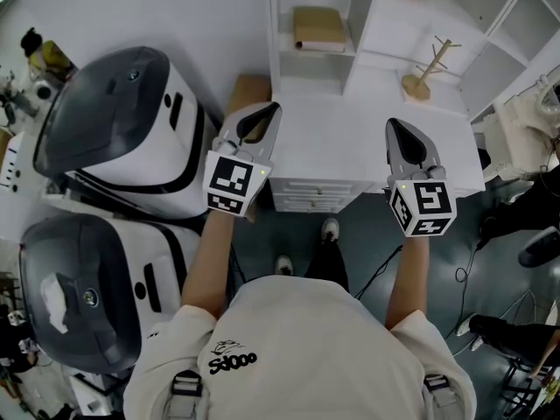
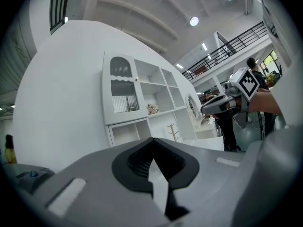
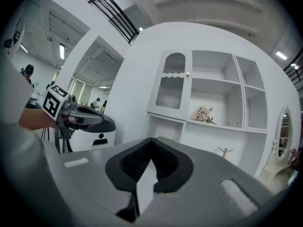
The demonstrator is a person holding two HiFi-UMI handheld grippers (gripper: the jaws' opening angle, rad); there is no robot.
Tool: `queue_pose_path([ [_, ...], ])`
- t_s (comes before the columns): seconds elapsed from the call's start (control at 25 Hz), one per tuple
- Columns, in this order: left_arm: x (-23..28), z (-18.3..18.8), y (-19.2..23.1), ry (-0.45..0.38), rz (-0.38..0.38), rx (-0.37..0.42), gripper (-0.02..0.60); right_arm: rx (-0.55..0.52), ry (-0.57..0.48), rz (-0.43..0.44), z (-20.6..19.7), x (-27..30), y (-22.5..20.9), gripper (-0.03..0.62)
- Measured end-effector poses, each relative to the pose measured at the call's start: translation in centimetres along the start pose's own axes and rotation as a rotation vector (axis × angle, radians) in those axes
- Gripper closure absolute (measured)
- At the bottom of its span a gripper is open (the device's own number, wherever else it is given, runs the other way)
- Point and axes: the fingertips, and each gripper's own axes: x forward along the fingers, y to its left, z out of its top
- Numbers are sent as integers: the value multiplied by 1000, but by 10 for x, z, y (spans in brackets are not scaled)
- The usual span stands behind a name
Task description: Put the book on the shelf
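Above white desk point(image 1: 337, 143), holding left gripper point(image 1: 273, 109) and right gripper point(image 1: 396, 127) pressed together, empty; could knock wooden stand point(image 1: 426, 68) near book point(image 1: 319, 29) if swung

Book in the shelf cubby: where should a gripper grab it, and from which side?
The near edge, from the open front. The book lies flat in the cubby with walls at both sides, so only that edge is reachable; probably one jaw above and one below.
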Motion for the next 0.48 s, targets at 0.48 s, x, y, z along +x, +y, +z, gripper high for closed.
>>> queue_pose_path([
  [0.48, -5, 0, -1, 6, -27, 36, 565, 2, 9, 18, 0, 7, 17, 592],
])
